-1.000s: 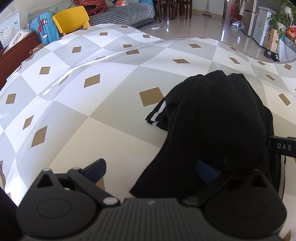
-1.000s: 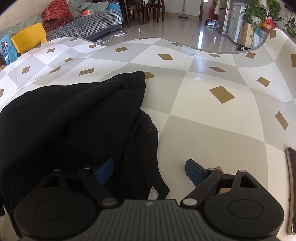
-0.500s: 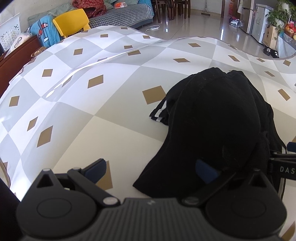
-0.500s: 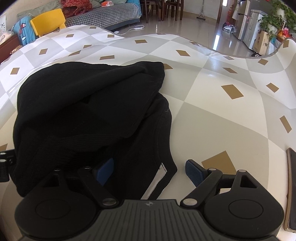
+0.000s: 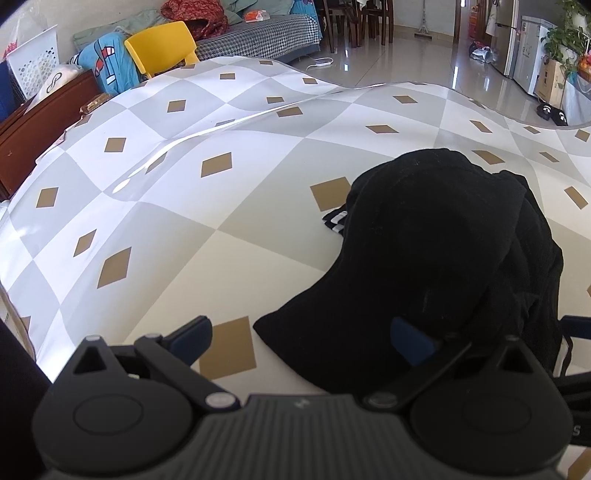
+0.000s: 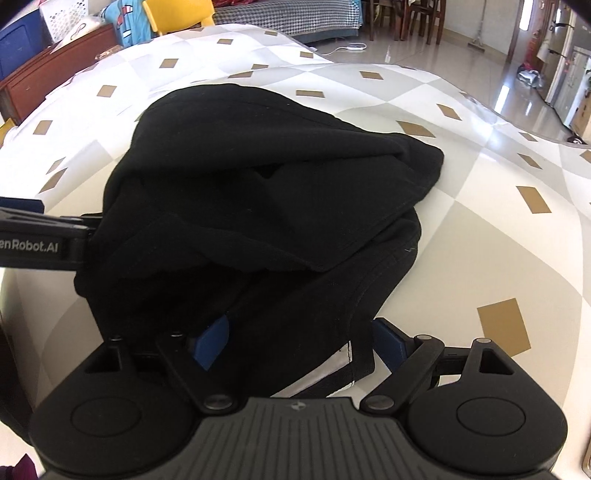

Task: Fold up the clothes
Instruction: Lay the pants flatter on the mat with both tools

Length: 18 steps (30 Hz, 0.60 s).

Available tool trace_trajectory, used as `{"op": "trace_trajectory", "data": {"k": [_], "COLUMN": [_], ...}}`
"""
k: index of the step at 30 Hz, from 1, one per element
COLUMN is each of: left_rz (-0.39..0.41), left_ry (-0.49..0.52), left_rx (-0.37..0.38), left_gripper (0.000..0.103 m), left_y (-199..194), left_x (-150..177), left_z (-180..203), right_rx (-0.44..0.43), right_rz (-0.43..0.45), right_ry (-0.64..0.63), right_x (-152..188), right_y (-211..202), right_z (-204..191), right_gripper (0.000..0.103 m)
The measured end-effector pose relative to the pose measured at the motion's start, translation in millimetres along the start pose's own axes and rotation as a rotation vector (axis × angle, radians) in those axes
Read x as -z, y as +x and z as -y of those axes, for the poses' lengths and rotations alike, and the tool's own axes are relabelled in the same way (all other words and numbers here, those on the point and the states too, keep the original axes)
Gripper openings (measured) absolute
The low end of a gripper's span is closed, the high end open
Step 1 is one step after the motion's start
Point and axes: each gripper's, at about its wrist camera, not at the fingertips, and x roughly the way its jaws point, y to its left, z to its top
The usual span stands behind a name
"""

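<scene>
A crumpled black garment (image 5: pixel 443 251) with white stripes at one hem (image 5: pixel 334 221) lies bunched on the table. My left gripper (image 5: pixel 301 338) is open just above its near corner, with the right finger (image 5: pixel 410 341) over the cloth and the left finger (image 5: pixel 192 334) over bare table. My right gripper (image 6: pixel 301 339) is open too. It straddles the near hem of the garment (image 6: pixel 266 192), where a white strip (image 6: pixel 347 354) shows, and neither pad presses on the cloth. The left gripper's finger (image 6: pixel 29 236) reaches in from the left edge of the right wrist view.
The table (image 5: pixel 177 236) has a glossy grey-and-white checked cover with tan diamonds. A yellow chair (image 5: pixel 162 46), a wooden cabinet (image 5: pixel 44 122) and a sofa (image 5: pixel 258 29) stand beyond its far left edge. Shiny floor (image 5: pixel 417 59) lies past the far side.
My right gripper has swung left and rolled, so the garment now fills its view and lies between its fingers. The left gripper has hardly moved.
</scene>
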Motion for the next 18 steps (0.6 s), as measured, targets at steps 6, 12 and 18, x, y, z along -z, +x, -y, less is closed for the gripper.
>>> {"op": "trace_trajectory", "data": {"k": [6,12,18], "left_rz": [0.029,0.055,0.067], "left_ry": [-0.011,-0.007,0.062], "left_rx": [0.011,0.051,0.083], "left_gripper": [0.103,0.103,0.103], "left_y": [-9,-19,-22], "left_x": [-1,-1,5], "left_z": [-5,-3,12], "right_rx": [-0.010,-0.011,0.009], "right_rz": [0.025,0.149,0.167], "right_ry": [0.069,0.244,0.338], "right_x": [-7,-13,-29], "right_y": [-16,-39,-33], "right_z": [16,45,55], "right_gripper": [0.084,0.084,0.084]}}
